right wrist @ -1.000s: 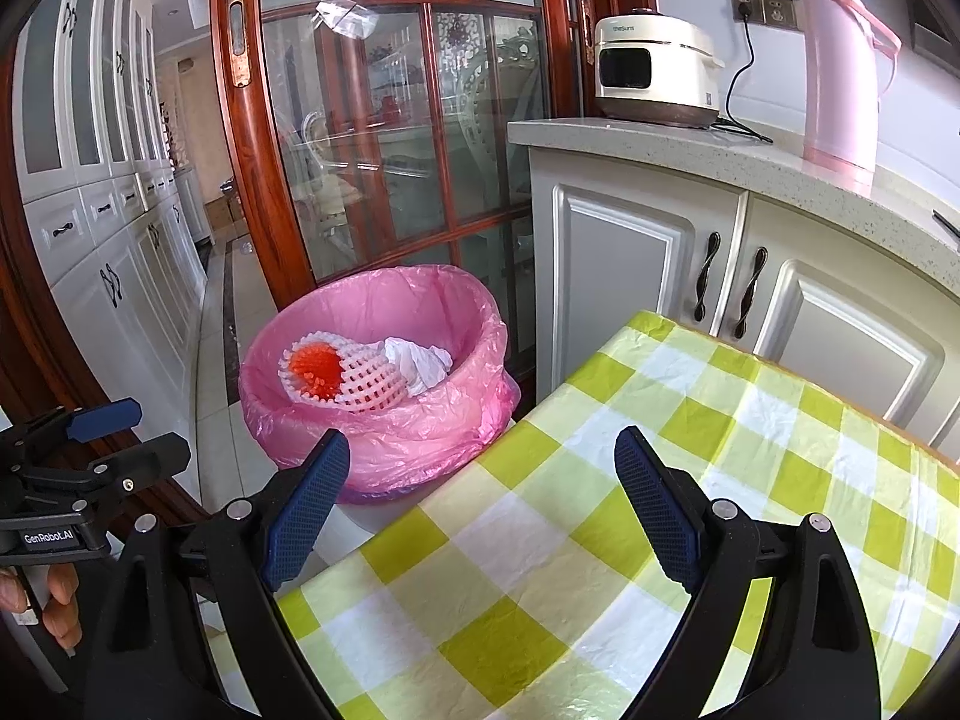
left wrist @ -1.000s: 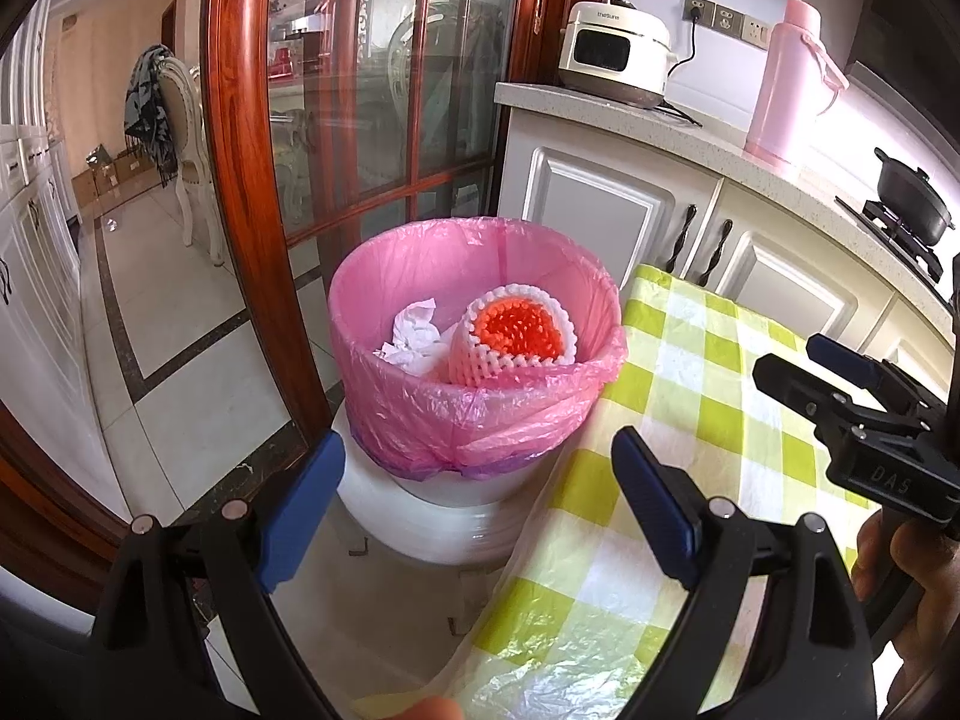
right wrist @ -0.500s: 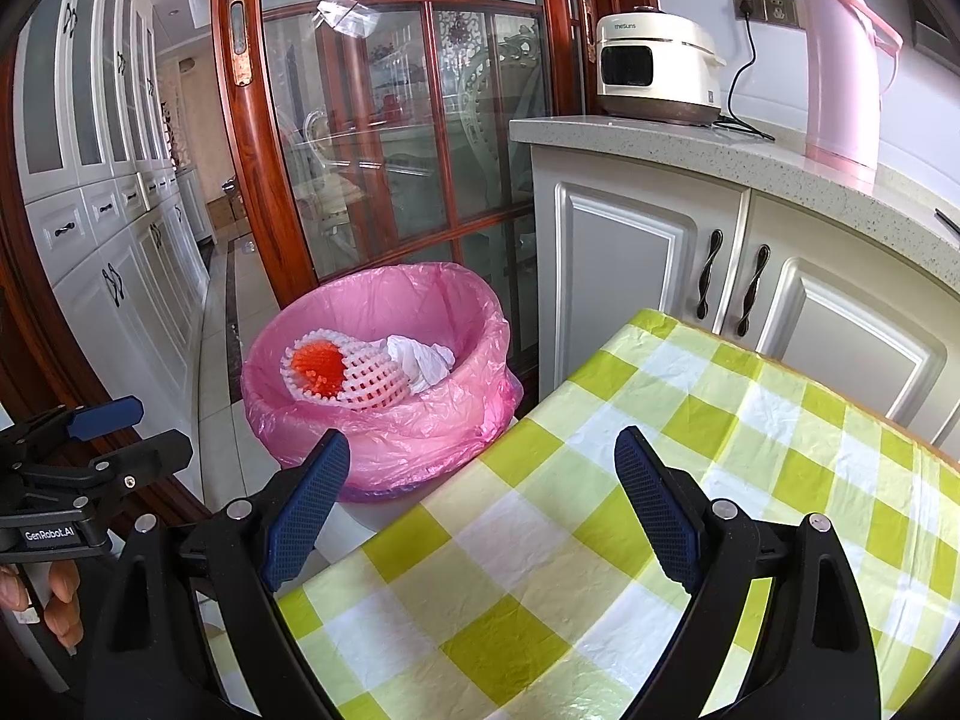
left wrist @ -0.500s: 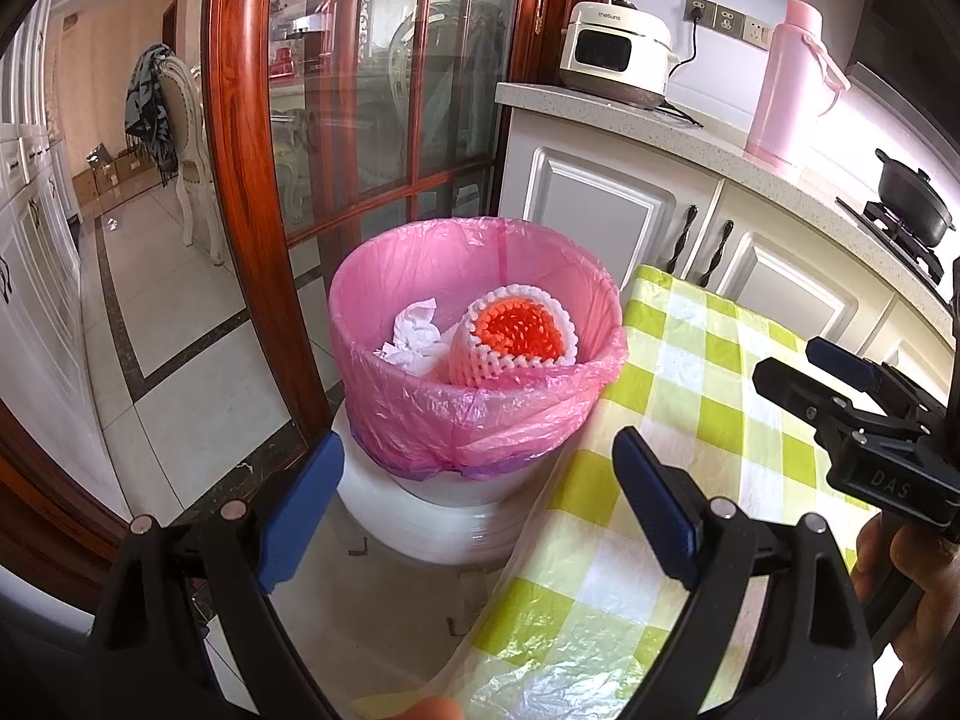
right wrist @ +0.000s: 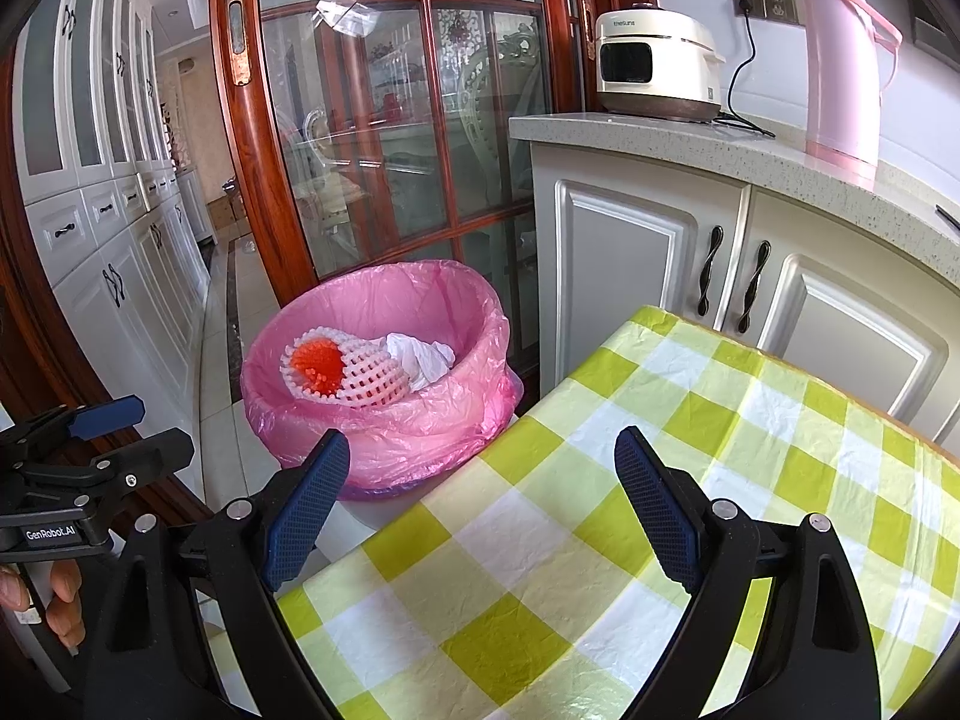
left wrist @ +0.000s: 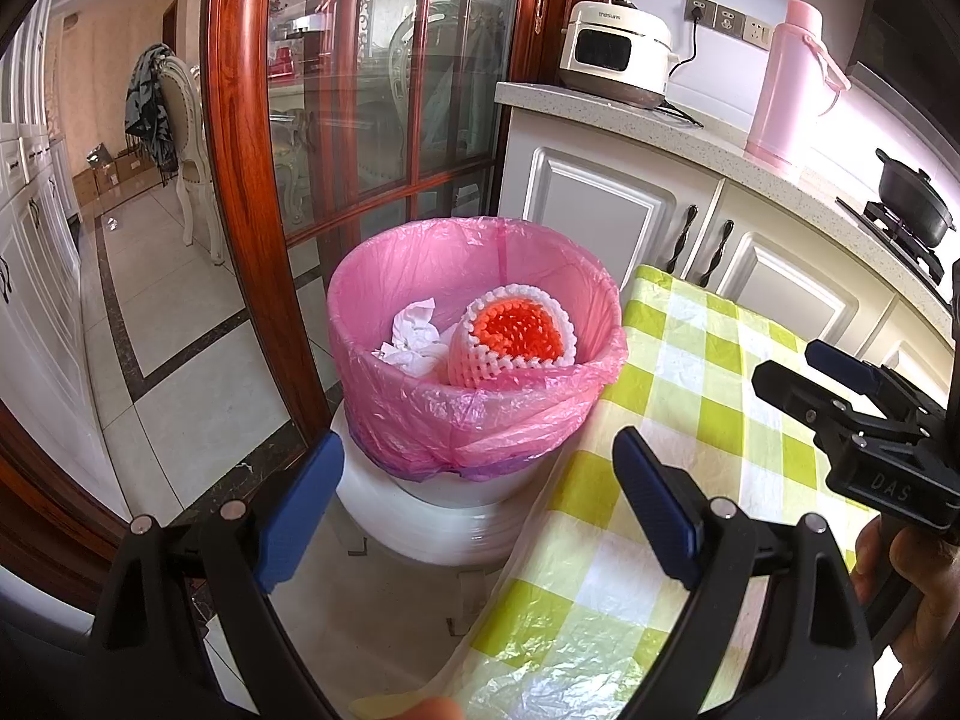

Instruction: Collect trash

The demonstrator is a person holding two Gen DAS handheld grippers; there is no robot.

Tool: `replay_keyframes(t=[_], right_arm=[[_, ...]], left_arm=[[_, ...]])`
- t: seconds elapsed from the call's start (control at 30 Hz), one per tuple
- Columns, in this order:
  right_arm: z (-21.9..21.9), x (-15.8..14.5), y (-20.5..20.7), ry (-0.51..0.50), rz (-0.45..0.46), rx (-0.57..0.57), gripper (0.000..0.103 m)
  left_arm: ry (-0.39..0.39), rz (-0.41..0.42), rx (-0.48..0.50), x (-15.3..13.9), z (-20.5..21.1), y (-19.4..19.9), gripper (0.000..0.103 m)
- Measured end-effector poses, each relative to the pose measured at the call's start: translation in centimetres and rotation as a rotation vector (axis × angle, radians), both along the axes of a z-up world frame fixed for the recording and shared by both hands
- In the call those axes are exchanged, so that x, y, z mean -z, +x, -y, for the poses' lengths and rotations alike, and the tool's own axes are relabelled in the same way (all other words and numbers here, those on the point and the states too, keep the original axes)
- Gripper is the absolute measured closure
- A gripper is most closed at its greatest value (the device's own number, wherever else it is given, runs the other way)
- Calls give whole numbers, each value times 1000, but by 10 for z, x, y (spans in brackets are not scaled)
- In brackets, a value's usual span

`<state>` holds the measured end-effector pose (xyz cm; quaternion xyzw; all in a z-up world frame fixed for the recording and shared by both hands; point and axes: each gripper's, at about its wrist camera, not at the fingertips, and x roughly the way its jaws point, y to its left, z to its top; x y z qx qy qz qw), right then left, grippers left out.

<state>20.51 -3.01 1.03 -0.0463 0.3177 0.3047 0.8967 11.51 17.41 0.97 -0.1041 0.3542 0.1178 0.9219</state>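
We hold left tool (left wrist: 477, 495) and right tool (right wrist: 480, 495) wide open, empty. Foam net (left wrist: 510, 339) and tissue (left wrist: 414, 339) lie in bin (left wrist: 420, 420), left of table (right wrist: 690, 480). Dropping looks done; next we seek remaining trash.

The bin (left wrist: 474, 420) stood open-topped just beside the table (right wrist: 600, 510) edge, foam net (left wrist: 510, 342) and tissue (left wrist: 414, 336) inside; the wooden door frame (left wrist: 252, 210) and cabinet (right wrist: 636, 276) hemmed it behind.
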Motion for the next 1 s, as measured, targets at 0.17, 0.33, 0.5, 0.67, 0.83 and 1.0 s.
replay_keyframes(t=[0.17,0.33,0.5,0.67,0.83,1.0], right_arm=[[0,1,0,0,-2,0,18],[0,1,0,-1,-1,0,18],[0,1,0,-2,-1,-1,18],[0,3,1,-1,-4,-2,18],[0,3,1,-2,-4,-3,18],[-1,5,1,-2,-7,-5,18]], left_arm=[[0,1,0,0,1,0,15],[-1,1,-1,0,1,0,14],[0,1,2,0,1,0,14],[-2,-3,12,0,3,2,14],[-7,11,12,-1,3,2,14],[6,10,-4,0,2,1,14]])
